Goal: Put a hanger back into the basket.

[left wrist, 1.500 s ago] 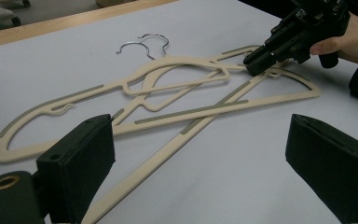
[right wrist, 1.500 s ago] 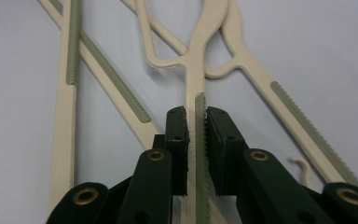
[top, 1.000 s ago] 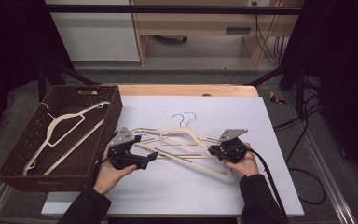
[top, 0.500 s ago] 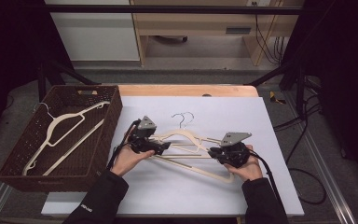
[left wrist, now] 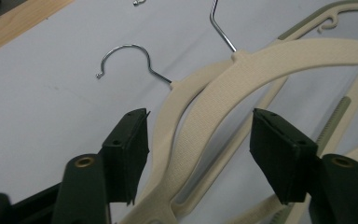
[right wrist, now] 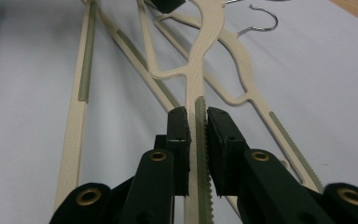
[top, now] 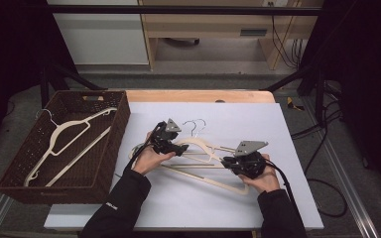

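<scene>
My right gripper (right wrist: pixel 196 122) pinches the ribbed shoulder of the top cream plastic hanger (right wrist: pixel 204 51). My left gripper (left wrist: pixel 198 147) has just been closing, jaws still apart astride both hangers' necks, not pressing. The second cream hanger (left wrist: pixel 168 126) lies beneath, on the white tabletop (top: pixel 238 198).

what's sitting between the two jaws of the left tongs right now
In the left gripper view, the overlapping necks of two cream hangers lie between the open left tongs, whose jaws have just been closing without touching them.
</scene>
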A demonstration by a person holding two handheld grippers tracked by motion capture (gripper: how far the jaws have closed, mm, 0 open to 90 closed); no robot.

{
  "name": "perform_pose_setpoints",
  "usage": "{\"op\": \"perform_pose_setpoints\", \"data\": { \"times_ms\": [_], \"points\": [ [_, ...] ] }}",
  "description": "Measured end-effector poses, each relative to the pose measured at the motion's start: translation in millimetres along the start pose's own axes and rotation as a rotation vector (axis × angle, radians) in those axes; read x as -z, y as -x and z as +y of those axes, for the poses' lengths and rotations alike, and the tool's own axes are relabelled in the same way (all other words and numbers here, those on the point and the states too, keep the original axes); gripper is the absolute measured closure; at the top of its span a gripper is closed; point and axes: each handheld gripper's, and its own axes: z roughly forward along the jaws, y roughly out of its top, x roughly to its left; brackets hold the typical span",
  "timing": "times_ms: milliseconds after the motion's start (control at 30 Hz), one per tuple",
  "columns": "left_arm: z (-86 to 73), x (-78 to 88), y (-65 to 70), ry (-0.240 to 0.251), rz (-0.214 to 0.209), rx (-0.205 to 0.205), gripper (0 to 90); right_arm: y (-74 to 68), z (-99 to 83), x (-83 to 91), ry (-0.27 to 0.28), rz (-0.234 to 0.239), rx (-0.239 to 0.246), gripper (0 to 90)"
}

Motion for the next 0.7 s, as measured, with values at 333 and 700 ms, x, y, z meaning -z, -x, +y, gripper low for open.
{"op": "perform_pose_setpoints", "data": {
  "times_ms": [333, 700],
  "points": [
    [-2.4, -11.6, -0.7, -0.045, -0.001, -0.031, 62.3, -1.6, 0.9, 2.3, 0.011, 0.009, 0.010, 80.0],
    [-0.1, 18.1, 11.3, -0.028, 0.044, -0.165, 69.0, 0.9, -2.6, 0.2, -0.002, 0.033, 0.002, 79.5]
  ]
}}
